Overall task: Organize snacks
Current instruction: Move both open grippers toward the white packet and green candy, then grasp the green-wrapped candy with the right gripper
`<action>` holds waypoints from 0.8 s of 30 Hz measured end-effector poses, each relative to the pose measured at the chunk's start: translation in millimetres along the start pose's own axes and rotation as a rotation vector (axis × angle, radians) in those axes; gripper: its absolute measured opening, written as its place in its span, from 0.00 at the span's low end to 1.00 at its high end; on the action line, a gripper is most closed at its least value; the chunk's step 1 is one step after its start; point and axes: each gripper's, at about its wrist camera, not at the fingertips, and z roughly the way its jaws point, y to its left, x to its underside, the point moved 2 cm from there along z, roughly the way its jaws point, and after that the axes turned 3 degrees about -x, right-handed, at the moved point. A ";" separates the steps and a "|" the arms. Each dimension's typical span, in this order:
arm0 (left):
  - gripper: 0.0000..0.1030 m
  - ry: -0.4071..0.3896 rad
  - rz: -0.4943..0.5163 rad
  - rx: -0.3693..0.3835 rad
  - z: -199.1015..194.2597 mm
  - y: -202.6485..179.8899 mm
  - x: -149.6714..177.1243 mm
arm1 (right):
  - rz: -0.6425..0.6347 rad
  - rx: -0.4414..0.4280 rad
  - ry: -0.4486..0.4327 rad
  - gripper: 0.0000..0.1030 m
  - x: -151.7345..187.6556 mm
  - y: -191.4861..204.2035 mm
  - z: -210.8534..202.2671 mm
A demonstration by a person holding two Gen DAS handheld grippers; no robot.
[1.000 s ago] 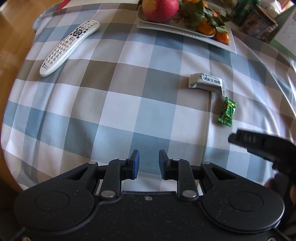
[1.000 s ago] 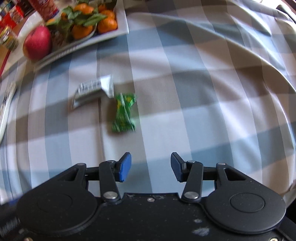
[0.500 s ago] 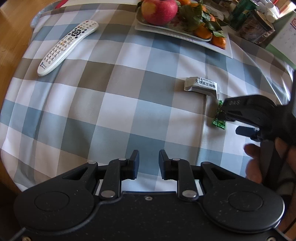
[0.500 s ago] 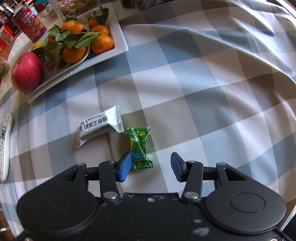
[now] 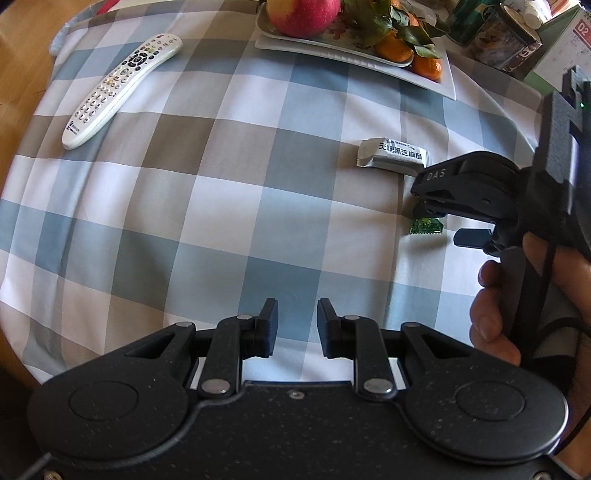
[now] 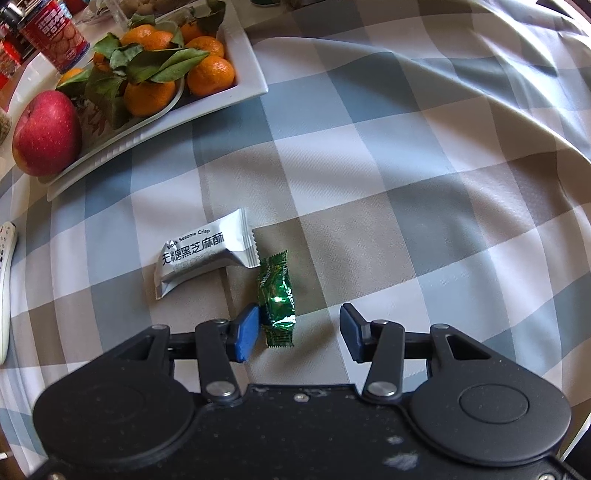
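A green wrapped candy lies on the checked tablecloth, between the open fingers of my right gripper, close to the left finger. A silver sesame crisp packet lies just left of the candy. In the left wrist view the right gripper sits low over the candy, and the silver packet lies beside it. My left gripper is open and empty, near the front of the table, well left of both snacks.
A white tray with tangerines and a red apple stands at the back. A white remote lies at the left. Tins and a red can stand behind the tray. The table edge drops off at left.
My right gripper has moved forward and down until its open fingers straddle the green candy. The left gripper has stayed almost still.
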 end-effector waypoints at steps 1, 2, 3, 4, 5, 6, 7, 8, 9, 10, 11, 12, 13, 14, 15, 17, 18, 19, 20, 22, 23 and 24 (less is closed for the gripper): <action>0.32 0.000 0.001 -0.001 0.1 -0.2 0.0 | -0.004 0.002 0.001 0.46 0.0 0.8 0.3; 0.32 0.000 0.001 -0.002 0.2 -0.6 -0.4 | -0.007 0.000 0.003 0.44 0.2 1.1 0.5; 0.32 0.000 0.002 -0.003 0.3 -0.8 -0.4 | -0.008 0.001 0.008 0.42 0.8 1.1 0.9; 0.32 0.001 0.003 -0.003 0.5 -1.3 -0.2 | -0.005 0.006 0.016 0.41 1.4 0.5 2.6; 0.32 0.003 0.004 -0.001 0.8 -1.5 0.0 | -0.002 0.011 0.015 0.40 2.1 -0.5 3.4; 0.32 0.006 0.005 0.002 1.2 -1.6 0.0 | -0.009 0.014 0.003 0.36 2.5 -0.6 2.4; 0.32 0.009 0.005 0.006 1.4 -1.4 0.0 | -0.019 0.020 0.004 0.34 2.3 -0.4 3.2; 0.32 0.010 0.004 0.008 1.7 -1.2 -0.1 | -0.028 0.023 0.000 0.28 2.1 -1.3 2.7; 0.32 0.010 0.003 0.007 1.7 -1.1 0.0 | -0.031 0.015 0.001 0.27 2.1 -3.4 2.2; 0.32 0.010 0.003 0.006 1.8 -1.1 -0.1 | -0.028 0.007 0.004 0.26 2.0 -6.9 1.8; 0.32 0.010 0.003 0.004 2.0 -1.0 -0.4 | -0.022 0.002 0.007 0.25 2.1 -11.3 1.1; 0.32 0.010 0.002 0.004 2.3 -0.7 -0.5 | -0.017 -0.001 0.008 0.24 2.2 -16.1 0.2; 0.32 0.012 0.001 0.004 2.7 -0.6 -0.6 | -0.015 -0.003 0.009 0.24 2.4 -21.0 -0.6; 0.32 0.014 0.001 0.005 3.2 -0.4 -0.7 | -0.014 -0.006 0.010 0.24 3.0 -26.7 -1.6; 0.32 0.017 0.000 0.006 3.8 -0.6 -0.9 | -0.014 -0.009 0.013 0.24 4.2 -33.6 -3.3; 0.32 0.022 -0.002 0.007 4.9 -0.7 -0.8 | -0.018 -0.014 0.019 0.24 8.0 -47.6 -5.5; 0.32 0.024 -0.002 0.007 5.5 -0.9 -0.7 | -0.020 -0.016 0.022 0.24 10.2 -53.8 -6.6; 0.32 0.026 -0.001 0.007 6.0 -1.4 -0.5 | -0.022 -0.018 0.025 0.24 13.4 -61.6 -8.2; 0.32 0.027 0.000 0.005 6.8 -2.0 -0.4 | -0.022 -0.022 0.027 0.24 16.3 -68.4 -9.6; 0.32 0.027 0.005 -0.006 8.7 -3.8 -0.2 | -0.018 -0.037 0.030 0.24 23.7 -83.7 -14.0; 0.32 0.027 0.008 -0.012 9.9 -4.7 -0.3 | -0.018 -0.046 0.032 0.24 27.8 -90.9 -16.0; 0.32 0.027 0.010 -0.019 11.2 -5.7 -0.2 | -0.016 -0.055 0.033 0.24 32.5 -98.4 -18.4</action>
